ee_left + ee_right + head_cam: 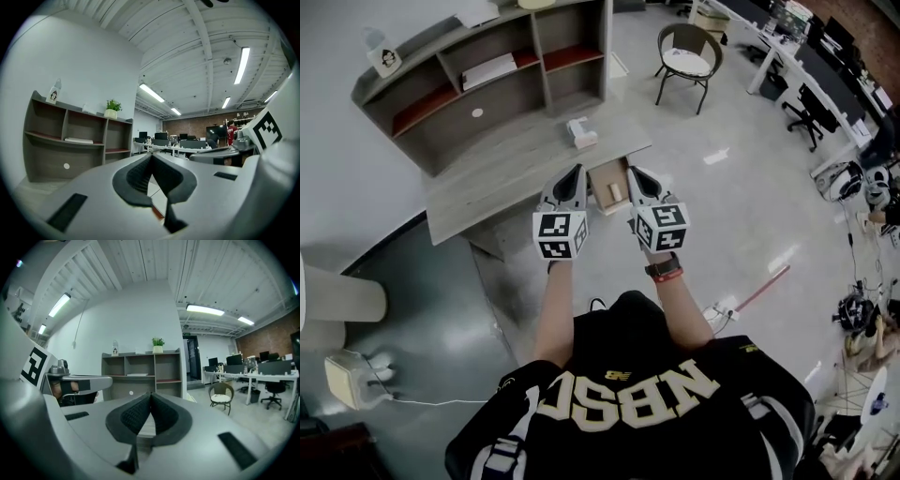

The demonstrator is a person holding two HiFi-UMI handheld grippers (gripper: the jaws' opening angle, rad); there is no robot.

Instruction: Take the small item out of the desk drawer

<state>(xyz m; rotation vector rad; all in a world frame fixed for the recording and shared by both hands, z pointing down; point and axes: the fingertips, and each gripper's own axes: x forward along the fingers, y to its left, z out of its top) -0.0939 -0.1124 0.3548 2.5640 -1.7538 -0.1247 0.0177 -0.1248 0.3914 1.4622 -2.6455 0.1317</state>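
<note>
Ahead of me stands a grey shelf unit (pixel 506 98) with reddish boards. A small bottle (pixel 382 54) with a printed label sits on its top at the left end, a potted plant (pixel 158 344) further along, and a flat white stack (pixel 489 70) lies on one middle shelf. Just in front of the unit I see a small white box (pixel 580 133). To my right a round chair (pixel 687 58) with a white cushion stands alone on the pale floor. Beyond it run long white tables (pixel 766 58) with monitors and a black office chair (pixel 811 112). A red-and-white stick (pixel 761 289) lies on the floor near my right side, and a white boxy device (pixel 347 380) with a cable sits low at my left. Strip lights (pixel 242 64) hang overhead, and far off there is a brick wall (pixel 197 125).
</note>
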